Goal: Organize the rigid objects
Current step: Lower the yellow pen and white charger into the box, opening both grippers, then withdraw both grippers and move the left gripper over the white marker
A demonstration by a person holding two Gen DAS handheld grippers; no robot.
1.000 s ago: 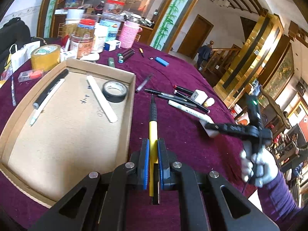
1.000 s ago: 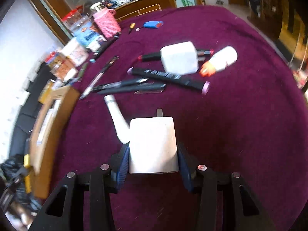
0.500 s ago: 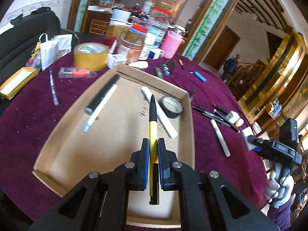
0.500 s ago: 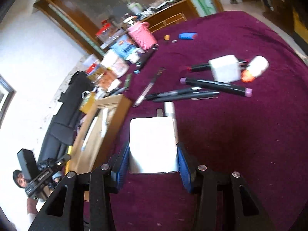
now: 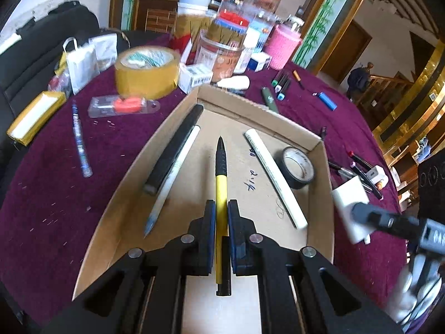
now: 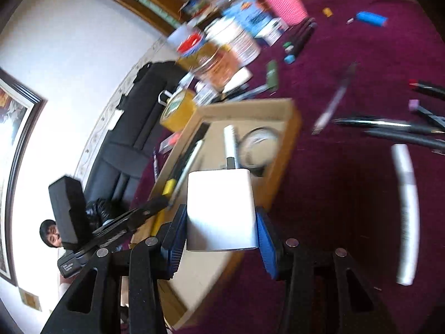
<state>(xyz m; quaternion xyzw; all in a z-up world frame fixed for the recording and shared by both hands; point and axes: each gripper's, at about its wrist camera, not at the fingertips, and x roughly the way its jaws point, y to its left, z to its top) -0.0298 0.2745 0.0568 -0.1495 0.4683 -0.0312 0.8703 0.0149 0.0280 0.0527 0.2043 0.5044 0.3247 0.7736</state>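
Note:
My left gripper (image 5: 221,211) is shut on a yellow and black pen (image 5: 221,192) and holds it over the cardboard tray (image 5: 319,203). The tray holds a black marker (image 5: 173,150), a thin white pen (image 5: 172,178), a white marker (image 5: 275,178) and a black tape roll (image 5: 297,167). My right gripper (image 6: 221,222) is shut on a white charger block (image 6: 221,211) at the tray's right edge (image 6: 281,164); the block also shows in the left wrist view (image 5: 351,208).
Several markers (image 6: 389,128) and a white marker (image 6: 407,214) lie on the purple cloth right of the tray. Behind the tray stand a yellow tape roll (image 5: 147,69), jars (image 5: 222,50) and a pink cup (image 5: 283,47). A blue pen (image 5: 79,142) lies left.
My left gripper carried the pen leftwards from the cloth to above the tray. My right gripper carried the charger block left to the tray's right edge.

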